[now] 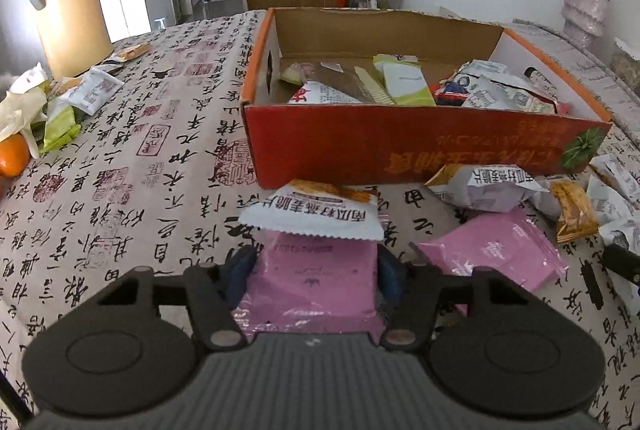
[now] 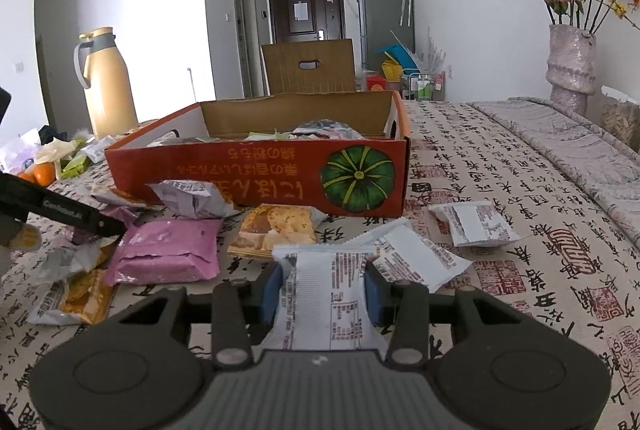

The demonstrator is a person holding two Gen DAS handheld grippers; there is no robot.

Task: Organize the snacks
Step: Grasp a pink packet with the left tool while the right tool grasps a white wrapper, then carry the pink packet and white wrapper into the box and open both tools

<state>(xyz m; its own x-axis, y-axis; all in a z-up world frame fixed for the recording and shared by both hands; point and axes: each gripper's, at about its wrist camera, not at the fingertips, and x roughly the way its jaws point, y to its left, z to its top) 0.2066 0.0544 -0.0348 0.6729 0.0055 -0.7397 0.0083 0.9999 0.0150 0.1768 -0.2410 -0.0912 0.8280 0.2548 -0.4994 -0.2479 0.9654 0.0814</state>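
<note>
An orange-red cardboard box (image 1: 400, 146) (image 2: 256, 170) with a pumpkin picture stands on the calligraphy-print tablecloth and holds several snack packets. My left gripper (image 1: 315, 272) is shut on a pink snack packet (image 1: 312, 282) just in front of the box. A white and orange packet (image 1: 312, 218) lies across that packet's far end. My right gripper (image 2: 324, 296) is shut on a white printed snack packet (image 2: 332, 294) near the box's pumpkin corner. A second pink packet (image 1: 492, 250) (image 2: 168, 254) lies flat between the two grippers.
Loose packets (image 1: 496, 190) (image 2: 276, 230) are scattered before the box, and more white ones (image 2: 476, 222) lie to the right. A yellow thermos jug (image 1: 68, 2) (image 2: 106, 82), an orange (image 1: 12, 154) and wrappers sit far left. A vase of flowers (image 2: 570, 62) stands far right.
</note>
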